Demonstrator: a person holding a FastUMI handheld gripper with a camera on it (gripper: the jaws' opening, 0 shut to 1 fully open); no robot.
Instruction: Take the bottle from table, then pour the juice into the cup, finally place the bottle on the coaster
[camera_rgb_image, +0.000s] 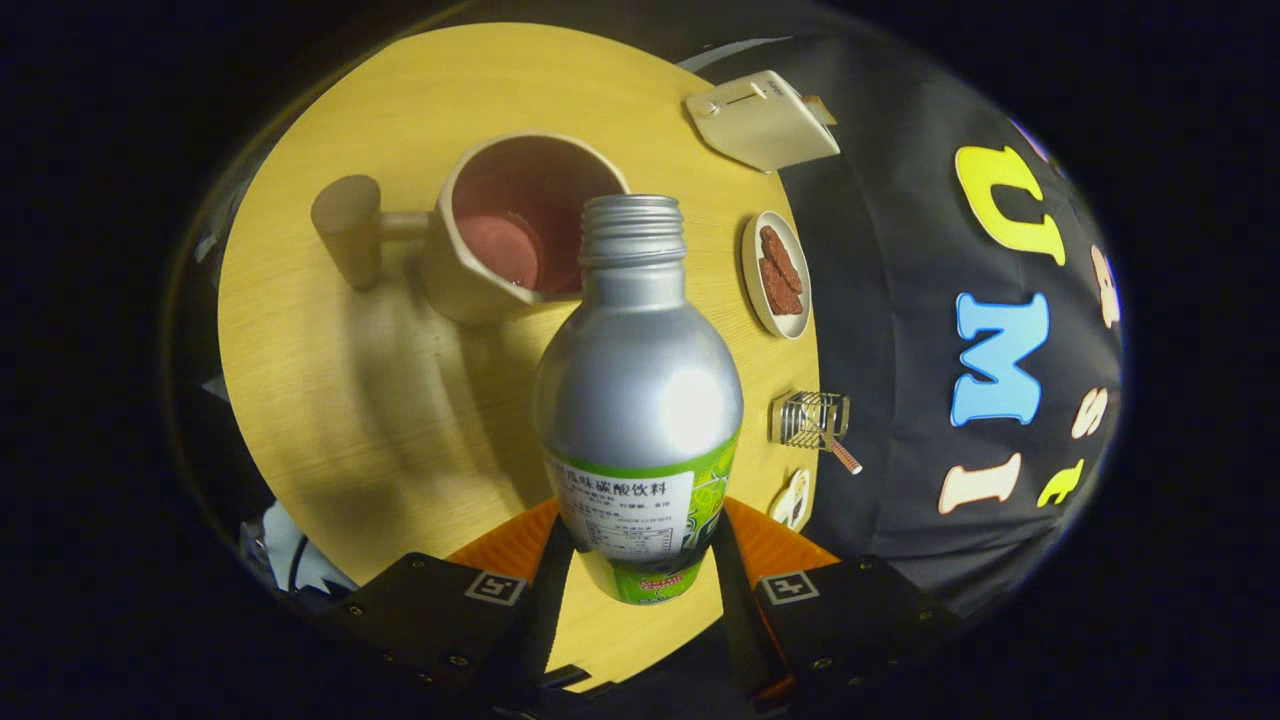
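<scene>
A silver aluminium bottle (637, 385) with a green and white label and an open threaded neck sits between my fingers. My gripper (637, 560) is shut on the bottle, one finger pressing each side of its lower body. The view is rolled, so the bottle is tipped with its mouth at the rim of a beige cup (510, 230). The cup has a reddish inside and a wooden handle (348, 228) sticking out to the side. It stands on the round wooden table (350, 420), just beyond the bottle's neck. I cannot tell whether juice is flowing.
Beyond the bottle, along the table's edge by the black cloth wall, lie a cream toaster-like box (762, 118), a small white dish of reddish-brown pieces (778, 272), a small wire rack (810, 420) and a small flat white item (795, 498).
</scene>
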